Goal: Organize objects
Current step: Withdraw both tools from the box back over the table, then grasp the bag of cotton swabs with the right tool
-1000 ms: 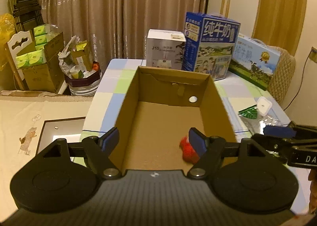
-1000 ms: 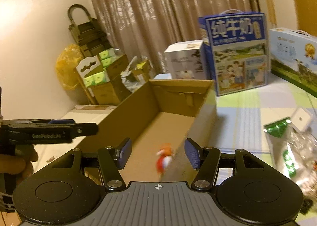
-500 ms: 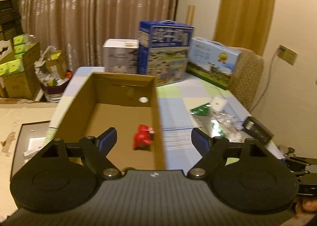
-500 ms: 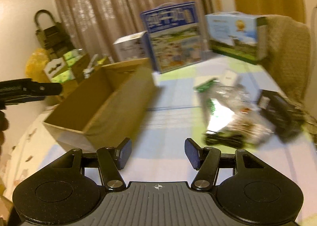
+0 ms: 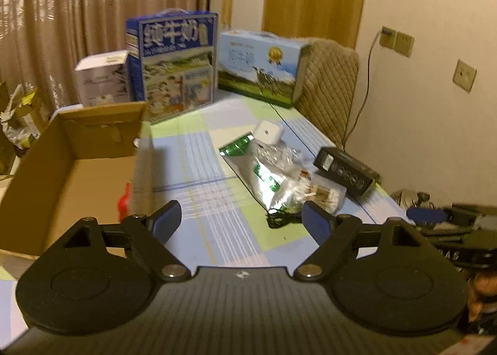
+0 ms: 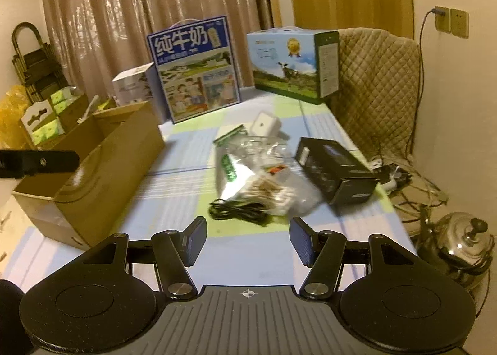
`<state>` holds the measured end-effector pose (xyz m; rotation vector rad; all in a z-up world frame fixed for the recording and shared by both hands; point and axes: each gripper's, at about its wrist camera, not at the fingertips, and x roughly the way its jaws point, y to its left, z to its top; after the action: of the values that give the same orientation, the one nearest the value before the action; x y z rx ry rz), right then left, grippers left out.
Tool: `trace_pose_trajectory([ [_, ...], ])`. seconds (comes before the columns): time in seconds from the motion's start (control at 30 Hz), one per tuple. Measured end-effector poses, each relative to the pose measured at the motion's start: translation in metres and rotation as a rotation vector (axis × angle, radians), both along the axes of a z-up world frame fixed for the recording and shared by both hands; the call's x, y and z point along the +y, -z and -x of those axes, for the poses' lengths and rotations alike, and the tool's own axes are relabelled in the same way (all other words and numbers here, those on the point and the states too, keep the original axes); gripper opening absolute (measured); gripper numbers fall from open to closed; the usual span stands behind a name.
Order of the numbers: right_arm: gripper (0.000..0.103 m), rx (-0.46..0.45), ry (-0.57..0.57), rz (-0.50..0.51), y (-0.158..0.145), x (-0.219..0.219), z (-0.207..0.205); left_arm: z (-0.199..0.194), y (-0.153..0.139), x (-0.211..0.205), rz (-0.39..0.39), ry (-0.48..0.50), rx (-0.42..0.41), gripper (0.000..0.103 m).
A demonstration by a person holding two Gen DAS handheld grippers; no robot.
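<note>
Both claws have swung right, away from the cardboard box (image 5: 74,168) and toward the loose pile on the tabletop (image 6: 248,249). Left claw (image 5: 240,219) is spread wide w/ nothing in it; right claw (image 6: 247,241) likewise wide and empty, hovering just short of the black cable (image 6: 239,213).

Progress, as I judge it: one item done, a red toy (image 5: 123,202) sitting inside the box by its right wall, though it's blurred and half hidden.

Left to move: the cable, a crinkly clear bag (image 6: 264,174) w/ green-labelled packet, a white cube (image 6: 264,125) behind it, and a black box (image 6: 335,168) beside the bag. So early days; most stuff is unsorted.
</note>
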<state>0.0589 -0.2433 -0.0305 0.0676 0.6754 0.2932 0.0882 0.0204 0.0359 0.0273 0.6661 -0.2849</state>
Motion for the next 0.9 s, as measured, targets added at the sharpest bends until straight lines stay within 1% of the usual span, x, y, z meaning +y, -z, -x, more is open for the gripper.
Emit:
trace_pose_trajectory([
  [0.23, 0.056, 0.005, -0.052, 0.065, 0.014, -0.007, -0.028, -0.025, 0.038, -0.03, -0.056, 0.054, 0.047, 0.082],
  [0.43, 0.056, 0.064, -0.155, 0.126, 0.036, 0.001, -0.071, -0.051, 0.079, -0.046, -0.085, 0.091, 0.087, 0.082],
  [0.53, 0.056, 0.054, -0.201, 0.193, 0.047, 0.01, -0.09, -0.064, 0.097, -0.049, -0.087, 0.092, 0.112, 0.082],
  [0.63, 0.056, 0.044, -0.227, 0.24, 0.058, 0.015, -0.108, -0.077, 0.112, -0.051, -0.094, 0.095, 0.13, 0.082],
  [0.77, 0.056, 0.033, -0.272, 0.298, 0.071, 0.024, -0.127, -0.091, 0.127, -0.049, -0.074, 0.086, 0.149, 0.082],
  [0.83, 0.055, 0.027, -0.304, 0.332, 0.077, 0.031, -0.135, -0.095, 0.132, -0.047, -0.061, 0.08, 0.157, 0.082],
  [0.9, 0.051, 0.023, -0.336, 0.366, 0.084, 0.038, -0.141, -0.097, 0.136, -0.045, -0.05, 0.077, 0.166, 0.082],
])
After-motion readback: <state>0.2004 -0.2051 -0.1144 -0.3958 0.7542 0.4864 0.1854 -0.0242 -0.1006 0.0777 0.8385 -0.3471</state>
